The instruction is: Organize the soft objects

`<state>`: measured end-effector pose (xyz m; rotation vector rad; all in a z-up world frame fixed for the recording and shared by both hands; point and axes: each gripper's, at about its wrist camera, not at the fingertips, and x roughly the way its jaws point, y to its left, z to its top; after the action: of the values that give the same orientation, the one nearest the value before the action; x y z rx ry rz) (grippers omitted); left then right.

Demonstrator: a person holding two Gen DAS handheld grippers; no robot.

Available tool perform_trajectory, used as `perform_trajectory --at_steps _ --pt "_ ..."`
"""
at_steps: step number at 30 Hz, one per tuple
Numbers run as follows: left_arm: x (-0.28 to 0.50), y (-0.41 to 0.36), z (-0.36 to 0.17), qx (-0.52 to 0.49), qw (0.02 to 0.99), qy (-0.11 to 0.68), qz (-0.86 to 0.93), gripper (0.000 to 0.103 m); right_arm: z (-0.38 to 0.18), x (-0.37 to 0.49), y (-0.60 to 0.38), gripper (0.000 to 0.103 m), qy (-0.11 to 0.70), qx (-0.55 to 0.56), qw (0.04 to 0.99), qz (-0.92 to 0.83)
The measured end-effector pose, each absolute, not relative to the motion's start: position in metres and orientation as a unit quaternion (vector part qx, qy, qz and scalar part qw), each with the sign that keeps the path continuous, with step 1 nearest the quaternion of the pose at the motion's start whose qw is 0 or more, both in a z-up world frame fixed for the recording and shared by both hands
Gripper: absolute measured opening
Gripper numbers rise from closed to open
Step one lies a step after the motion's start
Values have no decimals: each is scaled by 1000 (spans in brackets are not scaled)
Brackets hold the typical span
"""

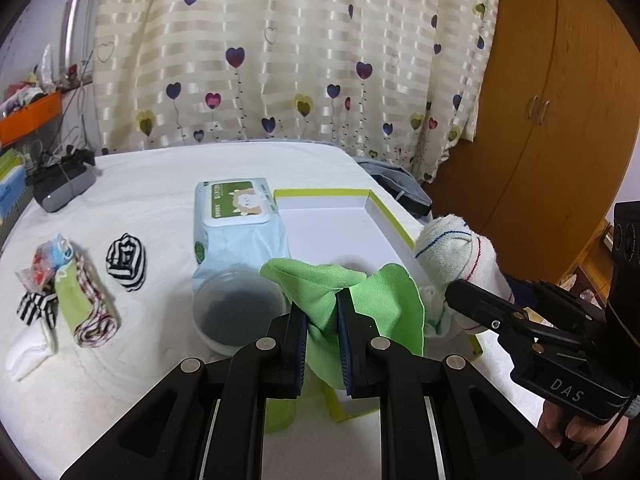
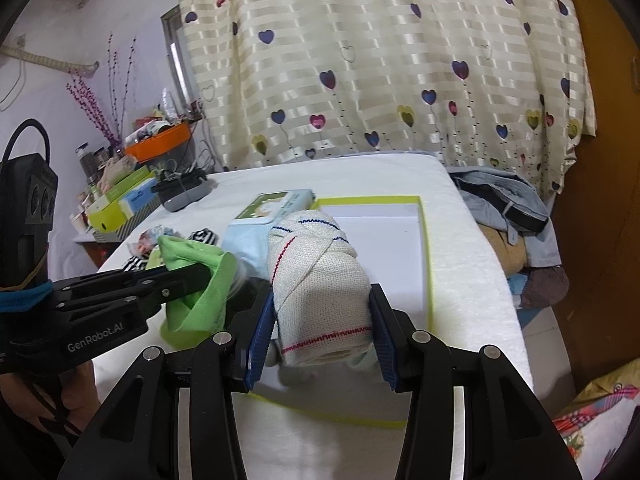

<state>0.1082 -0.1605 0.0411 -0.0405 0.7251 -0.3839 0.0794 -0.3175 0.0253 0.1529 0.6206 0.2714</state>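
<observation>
My left gripper (image 1: 322, 316) is shut on a bright green cloth (image 1: 376, 304), which hangs over the near end of a shallow white box with a lime-green rim (image 1: 394, 216). My right gripper (image 2: 322, 332) is shut on a rolled white cloth (image 2: 320, 280) with red and blue stitching, held just above the same box (image 2: 424, 260). In the left wrist view the right gripper (image 1: 460, 296) and its white roll (image 1: 452, 248) hover at the box's right edge. The right wrist view shows the left gripper (image 2: 204, 270) with the green cloth (image 2: 200, 304) to the left.
A wet-wipes pack (image 1: 236, 224) and a round plastic tub (image 1: 238, 312) sit left of the box. Further left lie a striped rolled sock (image 1: 126, 262), a green patterned sock (image 1: 88, 308) and a white sock (image 1: 28, 352). A grey device (image 1: 60, 188) is at the back left; clothes (image 2: 508, 208) are piled at the right.
</observation>
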Motion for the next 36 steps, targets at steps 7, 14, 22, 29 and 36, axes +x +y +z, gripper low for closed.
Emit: perform_trajectory --at_steps 7,14,22,29,36 --pt "123 -173 40 -13 914 355 -195 13 21 96 -329 46 312 76 939 120" --pt "143 -181 35 -16 912 363 -192 13 12 124 -334 46 329 70 935 113" --pt "160 -189 26 -10 906 377 -190 13 1 145 -337 47 341 72 930 118" --pt "171 -200 16 -3 900 390 -193 13 -4 152 -342 49 343 79 929 117" --pt "180 -211 6 5 891 403 -207 14 -1 148 -353 50 327 91 934 109"
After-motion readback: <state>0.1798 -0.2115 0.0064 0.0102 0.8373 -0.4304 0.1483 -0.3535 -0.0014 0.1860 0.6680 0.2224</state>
